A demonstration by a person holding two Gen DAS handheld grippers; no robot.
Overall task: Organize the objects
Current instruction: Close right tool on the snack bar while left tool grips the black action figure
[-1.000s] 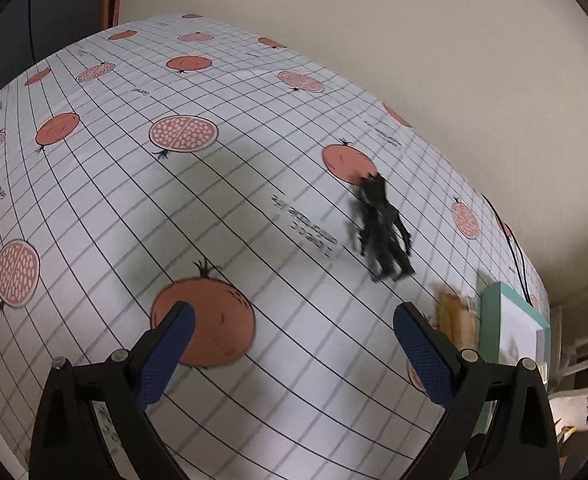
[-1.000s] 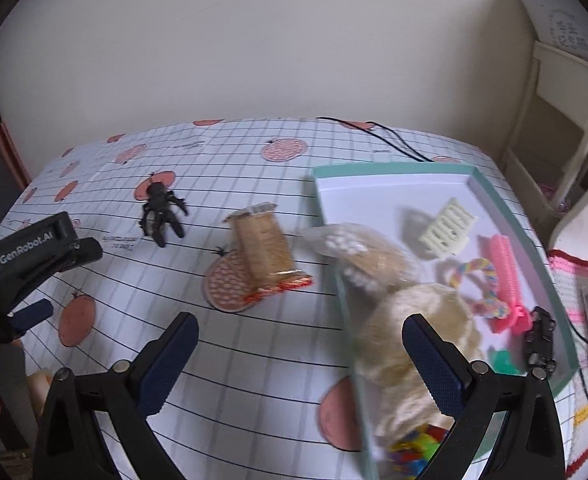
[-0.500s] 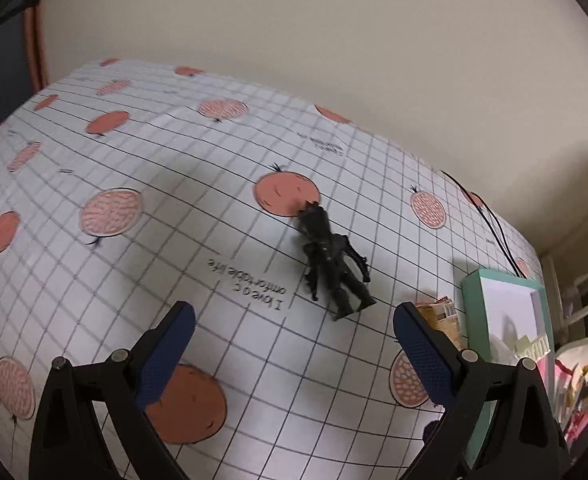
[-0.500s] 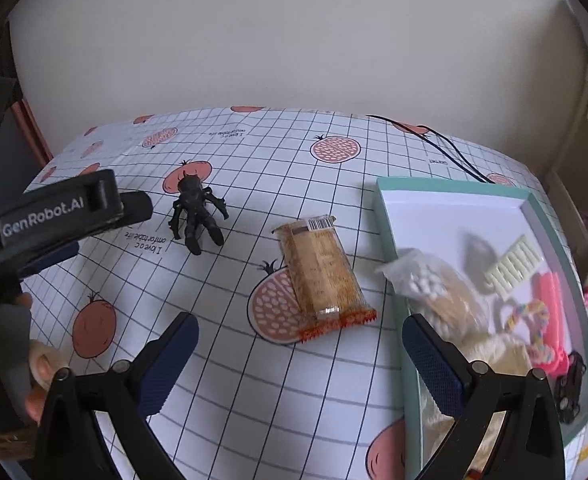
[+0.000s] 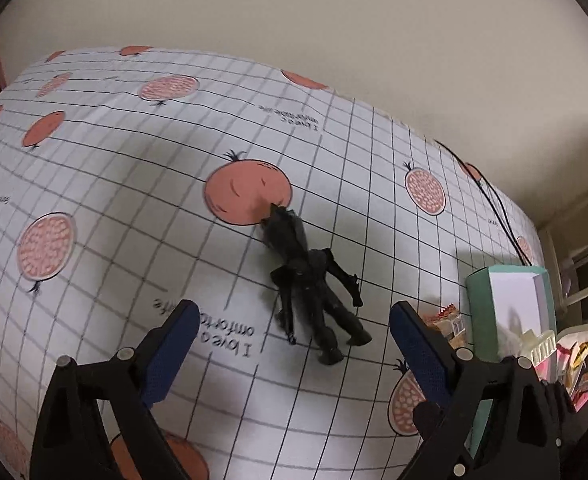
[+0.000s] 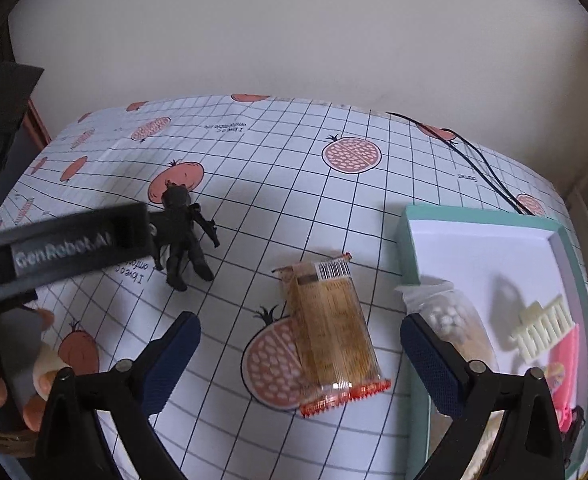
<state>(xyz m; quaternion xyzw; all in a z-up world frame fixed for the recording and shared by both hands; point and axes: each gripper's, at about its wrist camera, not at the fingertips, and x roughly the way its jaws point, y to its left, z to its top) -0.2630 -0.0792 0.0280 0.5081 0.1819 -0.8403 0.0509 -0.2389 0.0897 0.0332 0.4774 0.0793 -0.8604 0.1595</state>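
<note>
Left gripper (image 5: 289, 340) spread wide, empty; figure (image 5: 314, 284) lying on bench just ahead, between fingers. Right gripper (image 6: 300, 354) also apart, over snack (image 6: 330, 328). Step: approaching figure. Next: descend, straddle torso, clamp.
</note>
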